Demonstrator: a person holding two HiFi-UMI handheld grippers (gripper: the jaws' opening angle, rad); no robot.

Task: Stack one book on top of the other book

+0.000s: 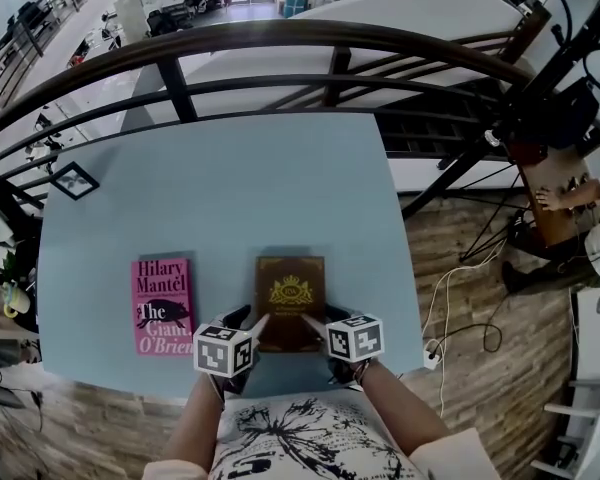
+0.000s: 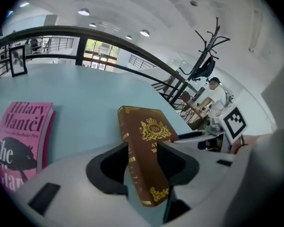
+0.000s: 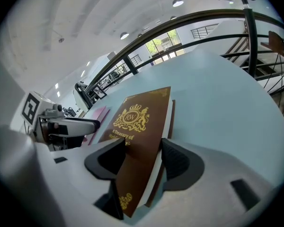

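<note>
A brown book (image 1: 290,298) with a gold crest lies near the front edge of the pale blue table (image 1: 230,188). A pink paperback (image 1: 163,305) lies flat to its left. My left gripper (image 1: 259,324) is at the brown book's near left corner; in the left gripper view the spine corner (image 2: 139,164) stands between the open jaws of my left gripper (image 2: 143,151). My right gripper (image 1: 313,321) is at the near right corner. In the right gripper view my right gripper (image 3: 143,148) is shut on the brown book (image 3: 139,126) across its cover and page edge.
A small black picture frame (image 1: 75,180) stands at the table's far left. A dark curved railing (image 1: 280,38) runs behind the table. A person's hand rests on a wooden desk (image 1: 555,198) at the right. Cables (image 1: 450,308) lie on the wooden floor beside the table.
</note>
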